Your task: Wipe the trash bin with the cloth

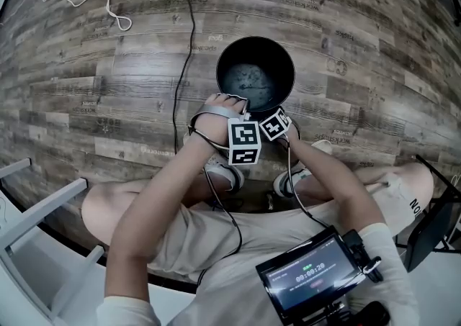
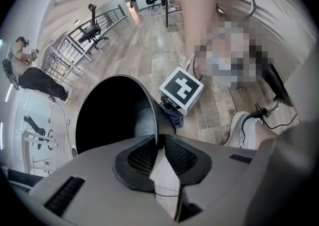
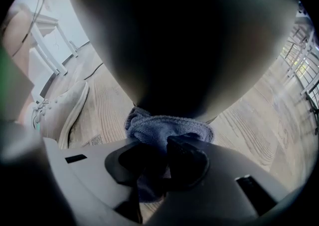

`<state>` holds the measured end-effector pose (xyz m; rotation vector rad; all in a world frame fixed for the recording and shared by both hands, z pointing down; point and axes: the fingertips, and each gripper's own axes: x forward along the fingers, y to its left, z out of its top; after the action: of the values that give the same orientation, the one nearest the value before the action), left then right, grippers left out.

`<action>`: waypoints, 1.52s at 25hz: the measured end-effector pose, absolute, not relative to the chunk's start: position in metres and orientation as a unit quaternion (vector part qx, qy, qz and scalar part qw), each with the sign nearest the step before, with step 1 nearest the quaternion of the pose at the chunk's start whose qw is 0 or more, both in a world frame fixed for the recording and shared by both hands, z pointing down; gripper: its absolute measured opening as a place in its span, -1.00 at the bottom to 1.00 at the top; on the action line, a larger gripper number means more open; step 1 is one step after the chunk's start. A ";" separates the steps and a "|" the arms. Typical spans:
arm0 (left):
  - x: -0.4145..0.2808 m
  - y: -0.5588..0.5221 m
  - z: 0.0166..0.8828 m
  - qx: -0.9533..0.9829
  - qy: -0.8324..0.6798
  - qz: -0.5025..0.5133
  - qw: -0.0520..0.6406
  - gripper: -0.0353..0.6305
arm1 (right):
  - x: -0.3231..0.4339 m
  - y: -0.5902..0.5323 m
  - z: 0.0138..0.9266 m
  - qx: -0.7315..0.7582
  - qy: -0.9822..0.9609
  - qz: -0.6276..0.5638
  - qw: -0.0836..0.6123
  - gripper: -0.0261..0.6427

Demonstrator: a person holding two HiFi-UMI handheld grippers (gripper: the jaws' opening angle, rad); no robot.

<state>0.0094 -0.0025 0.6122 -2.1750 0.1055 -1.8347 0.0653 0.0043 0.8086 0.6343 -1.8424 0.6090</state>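
The black round trash bin stands upright on the wood floor in front of the person's feet. My left gripper is shut on the bin's thin near rim, with the dark inside of the bin to its left. My right gripper is shut on a blue-grey cloth and holds it against the bin's outer wall, low near the floor. In the left gripper view, the right gripper's marker cube sits beside the bin with the cloth under it. In the head view both marker cubes crowd the bin's near edge.
The person's shoes stand just behind the bin. A black cable and a white cord run over the floor to the left. A white frame stands at the lower left. A person stands far off.
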 end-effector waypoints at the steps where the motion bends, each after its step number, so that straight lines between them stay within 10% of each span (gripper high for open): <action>1: 0.010 -0.003 0.612 -0.755 0.040 -0.638 0.144 -0.69 | 0.065 0.003 0.811 0.267 -0.769 0.255 0.522 -0.66; 21: 0.010 -0.007 0.584 -0.777 0.009 -0.605 0.175 -0.39 | 0.058 0.050 0.699 0.214 -0.792 0.325 0.470 -0.66; 38: -0.031 -0.019 0.621 -0.716 0.016 -0.665 0.212 -0.58 | 0.048 0.055 0.580 0.225 -0.832 0.322 0.392 -0.66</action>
<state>-0.0307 -0.0191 0.6206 -1.9883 0.0433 -1.8480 0.0485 0.0553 0.5799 0.5700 -2.1131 0.8163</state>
